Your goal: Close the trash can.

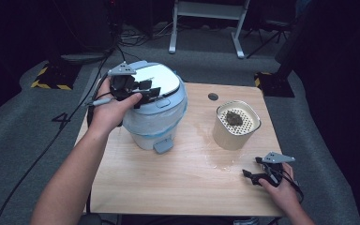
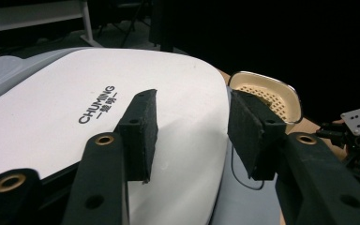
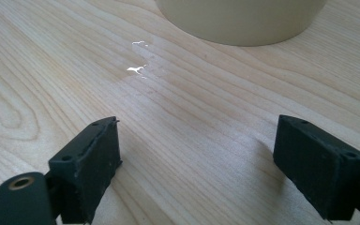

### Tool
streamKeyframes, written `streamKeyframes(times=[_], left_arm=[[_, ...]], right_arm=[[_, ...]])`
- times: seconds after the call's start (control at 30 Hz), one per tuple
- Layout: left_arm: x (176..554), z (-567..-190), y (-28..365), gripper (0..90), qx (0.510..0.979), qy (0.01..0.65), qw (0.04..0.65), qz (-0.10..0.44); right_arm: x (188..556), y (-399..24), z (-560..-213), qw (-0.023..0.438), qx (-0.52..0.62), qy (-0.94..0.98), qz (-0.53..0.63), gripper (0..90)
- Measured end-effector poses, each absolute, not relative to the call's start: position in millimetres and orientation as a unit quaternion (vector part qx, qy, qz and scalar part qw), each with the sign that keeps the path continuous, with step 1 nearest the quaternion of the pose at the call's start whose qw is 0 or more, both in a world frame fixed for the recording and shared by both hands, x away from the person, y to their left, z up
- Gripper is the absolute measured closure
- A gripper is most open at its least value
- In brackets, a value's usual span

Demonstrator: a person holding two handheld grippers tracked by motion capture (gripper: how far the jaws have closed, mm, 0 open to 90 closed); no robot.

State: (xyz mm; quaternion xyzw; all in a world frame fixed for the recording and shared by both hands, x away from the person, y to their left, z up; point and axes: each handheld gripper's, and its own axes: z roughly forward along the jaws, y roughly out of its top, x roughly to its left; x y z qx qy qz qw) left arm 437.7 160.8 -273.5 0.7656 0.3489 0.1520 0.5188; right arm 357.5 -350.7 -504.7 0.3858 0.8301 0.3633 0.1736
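Left hand-held gripper (image 1: 143, 93), jaws spread, hovers over the glossy white oval lid (image 2: 98, 108) of a rounded pale-blue plastic bin (image 1: 157, 129); right hand-held gripper (image 1: 258, 174), jaws spread, rests near it on the wood-grain surface (image 1: 178, 178).

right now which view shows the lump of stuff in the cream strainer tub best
The high view: it looks down into the cream tub, so the dark lump on its perforated tray is plain. The left gripper view catches just the tub's rim and holes behind a jaw. The right gripper view shows the tub's outer wall.
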Motion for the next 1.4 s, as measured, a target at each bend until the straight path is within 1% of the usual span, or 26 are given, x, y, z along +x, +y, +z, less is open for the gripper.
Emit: streamKeyframes(times=[0.17, 0.43, 0.63, 0.77, 1.03, 1.07, 1.13, 1.2, 1.27, 1.3, 1.4], left_arm=[[438.2, -276.1, 154.8, 58.9, 0.776, 0.344, 0.496, 0.183], [434.6, -276.4, 149.4, 69.9, 0.786, 0.334, 0.479, 0.202], [433.4, -273.9, 145.2, 69.2, 0.794, 0.335, 0.462, 0.208], [434.0, -275.9, 144.3, 68.8, 0.79, 0.333, 0.468, 0.212], [433.4, -275.0, 141.9, 68.8, 0.793, 0.336, 0.46, 0.217], [433.2, -276.5, 140.2, 68.8, 0.8, 0.334, 0.447, 0.22], [431.5, -276.0, 137.2, 68.7, 0.801, 0.333, 0.441, 0.231], [431.6, -276.2, 135.5, 68.6, 0.803, 0.328, 0.443, 0.227], [433.4, -277.5, 135.9, 66.9, 0.8, 0.326, 0.452, 0.222], [434.8, -278.2, 136.4, 62.8, 0.799, 0.325, 0.458, 0.216], [436.6, -278.4, 136.5, 45.5, 0.796, 0.328, 0.463, 0.211]], right_arm=[[357.6, -350.8, -504.7, 0.174, 0.386, 0.83, 0.363, 15.1], [357.6, -350.7, -504.7, 0.174, 0.386, 0.83, 0.363, 15.1], [357.6, -350.7, -504.7, 0.174, 0.386, 0.83, 0.363, 15.1], [357.5, -350.8, -504.7, 0.174, 0.386, 0.83, 0.363, 15.1], [357.5, -350.6, -504.7, 0.173, 0.384, 0.831, 0.363, 15.1], [357.5, -350.6, -504.7, 0.173, 0.384, 0.831, 0.363, 15.1], [357.4, -350.7, -504.7, 0.173, 0.383, 0.831, 0.363, 15.2], [357.3, -350.5, -504.7, 0.173, 0.383, 0.831, 0.364, 15.2], [357.3, -350.5, -504.7, 0.172, 0.383, 0.831, 0.364, 15.2], [357.3, -350.5, -504.8, 0.173, 0.382, 0.832, 0.364, 15.2], [357.4, -350.5, -504.7, 0.173, 0.382, 0.832, 0.364, 15.2]])
